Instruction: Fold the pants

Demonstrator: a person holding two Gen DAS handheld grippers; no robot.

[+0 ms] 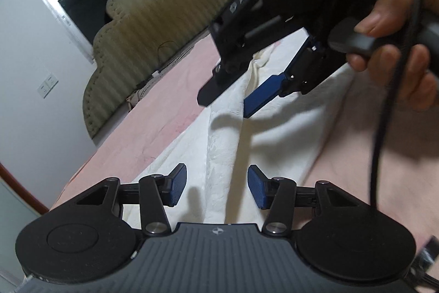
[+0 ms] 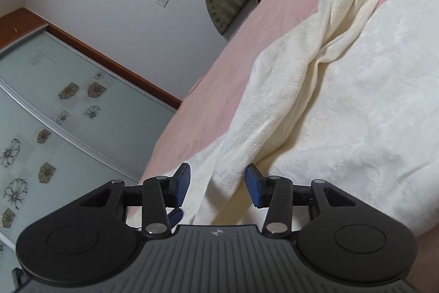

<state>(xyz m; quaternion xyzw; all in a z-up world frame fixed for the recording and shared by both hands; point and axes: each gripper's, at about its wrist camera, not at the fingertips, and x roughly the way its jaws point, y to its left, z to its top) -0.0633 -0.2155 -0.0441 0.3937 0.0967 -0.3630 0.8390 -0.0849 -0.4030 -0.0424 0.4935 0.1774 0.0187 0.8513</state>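
Left wrist view: cream pants lay on the pink bed sheet, a raised ridge of fabric running between the left gripper fingers, spread wide, not pinching. Right gripper hovered ahead, also spread, straddling that ridge. Right wrist view: right gripper spread around the fold; pants left bare sheet toward the bed's edge. Headboard beyond.

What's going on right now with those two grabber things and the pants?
Left hand-held gripper open, holding nothing. Right hand-held gripper open, straddling a raised fold of the pants. Pants rumpled on the bed, not yet folded. Nothing in the way.
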